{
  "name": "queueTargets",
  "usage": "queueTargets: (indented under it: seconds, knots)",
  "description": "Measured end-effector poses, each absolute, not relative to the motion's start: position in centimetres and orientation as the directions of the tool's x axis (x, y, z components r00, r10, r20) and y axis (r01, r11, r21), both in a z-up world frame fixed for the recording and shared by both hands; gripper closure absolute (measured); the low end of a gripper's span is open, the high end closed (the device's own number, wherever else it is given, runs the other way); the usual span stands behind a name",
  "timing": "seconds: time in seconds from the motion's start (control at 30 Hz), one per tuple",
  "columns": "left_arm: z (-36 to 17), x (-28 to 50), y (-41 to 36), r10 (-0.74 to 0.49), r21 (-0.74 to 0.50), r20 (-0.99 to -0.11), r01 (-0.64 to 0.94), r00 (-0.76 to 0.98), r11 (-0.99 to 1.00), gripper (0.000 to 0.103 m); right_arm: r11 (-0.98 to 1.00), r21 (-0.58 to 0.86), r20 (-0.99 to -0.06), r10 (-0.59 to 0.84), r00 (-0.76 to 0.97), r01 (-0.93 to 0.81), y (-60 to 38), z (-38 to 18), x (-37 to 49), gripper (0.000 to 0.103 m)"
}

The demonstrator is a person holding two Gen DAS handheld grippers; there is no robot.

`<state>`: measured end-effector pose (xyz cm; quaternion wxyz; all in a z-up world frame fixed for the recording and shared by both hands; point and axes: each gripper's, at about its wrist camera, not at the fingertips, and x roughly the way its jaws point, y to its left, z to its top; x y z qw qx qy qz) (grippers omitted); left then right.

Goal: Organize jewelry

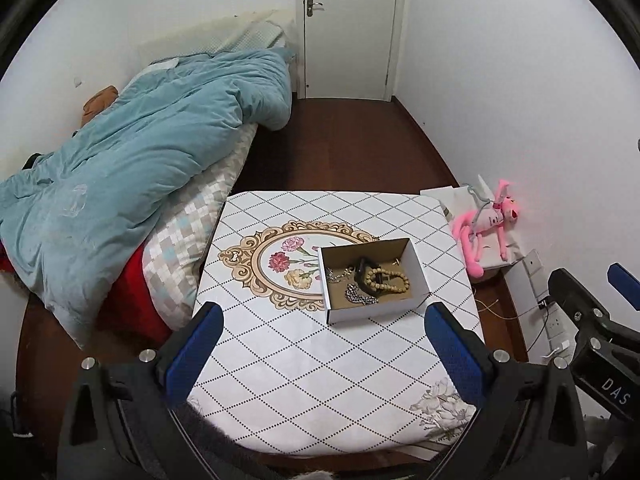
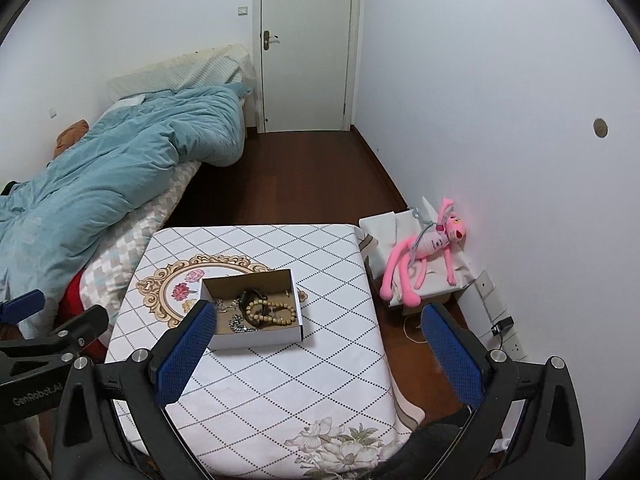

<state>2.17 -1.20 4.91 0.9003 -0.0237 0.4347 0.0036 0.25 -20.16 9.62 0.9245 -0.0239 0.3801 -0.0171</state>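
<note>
A small open cardboard box [image 1: 374,280] holding a wooden bead bracelet [image 1: 388,280] and silver chains [image 1: 358,296] sits on a patterned table [image 1: 320,360]. The left gripper [image 1: 320,344] and right gripper [image 2: 320,344] hover above, jaws wide apart, empty.

"GenRobot.AI" on left gripper [image 2: 24,308], seemingly
</note>
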Motion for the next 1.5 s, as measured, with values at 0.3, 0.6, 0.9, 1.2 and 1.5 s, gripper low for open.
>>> queueTargets:
  seconds: [0.3,0.6,0.9,1.2,1.5]
  knots:
    - [4.5,4.1,-1.1,0.016,-0.029,-0.816,-0.068,0.577,0.997,0.0,0.998,-0.056,-0.738,-0.048,0.673,0.01,-20.6,9.7,1.7,0.0]
    - [2.6,7.0,-1.3,0.026,-0.016,-0.86,-0.078,0.509,0.997,0.0,0.998,-0.055,-0.777,-0.048,0.627,0.007,-20.7,7.7,5.7,0.0]
    - [0.9,8.8,-1.3,0.039,0.001,-0.887,-0.084,0.461,0.996,0.0,0.997,-0.079,-0.821,-0.06,0.568,-0.009,-20.4,5.3,8.2,0.0]
    - [0.6,9.2,-1.2,0.036,-0.002,-0.893,-0.083,0.45,0.997,0.0,0.997,-0.082,-0.837,-0.061,0.543,-0.014,-20.5,4.5,8.7,0.0]
    - [0.7,9.4,-1.0,0.038,0.001,-0.888,-0.082,0.459,0.997,0.0,0.996,-0.082,-0.838,-0.06,0.543,-0.018,-20.4,4.4,8.8,0.0]
